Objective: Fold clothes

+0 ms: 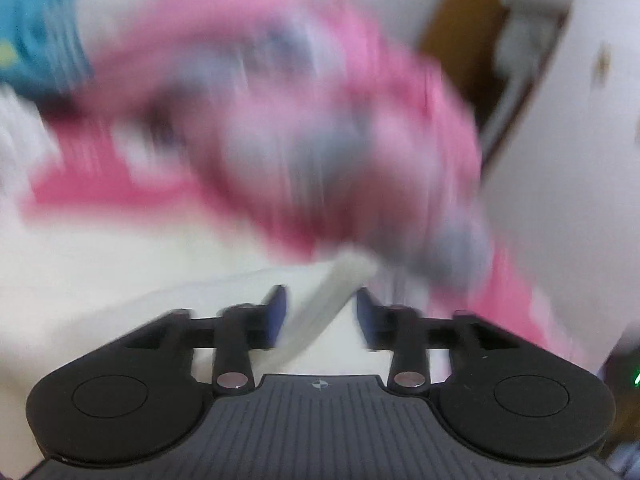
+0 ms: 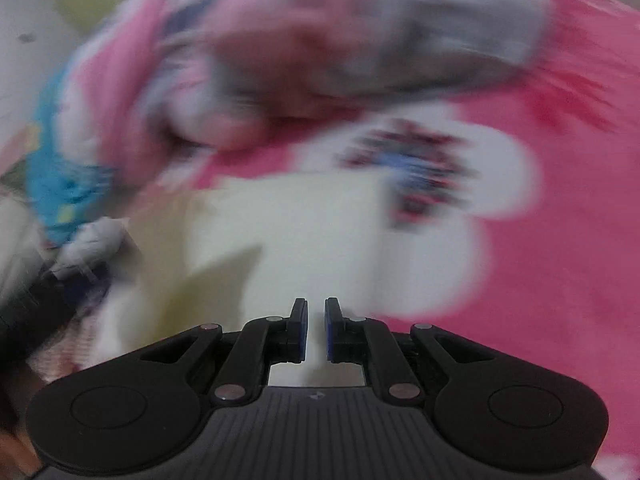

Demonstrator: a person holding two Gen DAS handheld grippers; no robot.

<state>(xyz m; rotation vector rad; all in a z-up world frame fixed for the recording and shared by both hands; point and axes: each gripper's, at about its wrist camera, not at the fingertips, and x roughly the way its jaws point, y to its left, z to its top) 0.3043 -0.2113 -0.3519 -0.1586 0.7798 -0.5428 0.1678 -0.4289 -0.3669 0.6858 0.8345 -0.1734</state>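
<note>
Motion blur smears both views. A cream-white garment (image 2: 304, 216) lies on a pink blanket with white flower prints (image 2: 560, 280). My right gripper (image 2: 316, 330) has its blue pads almost together, with a thin fold of that garment showing in the narrow slit; it looks shut on it. In the left wrist view my left gripper (image 1: 322, 316) stands open. A thick pale edge of the cream garment (image 1: 332, 300) runs slantwise through the wide gap, close to the left pad. Ahead of it is a crumpled pink, white and grey heap of cloth (image 1: 288, 120).
A blue cloth (image 1: 36, 36) lies at the far left, also seen as the blue cloth (image 2: 60, 184) in the right wrist view. A white wall or panel (image 1: 560, 160) rises on the right, with a brown opening (image 1: 460, 32) behind it. Dark items (image 2: 36, 304) sit at the left edge.
</note>
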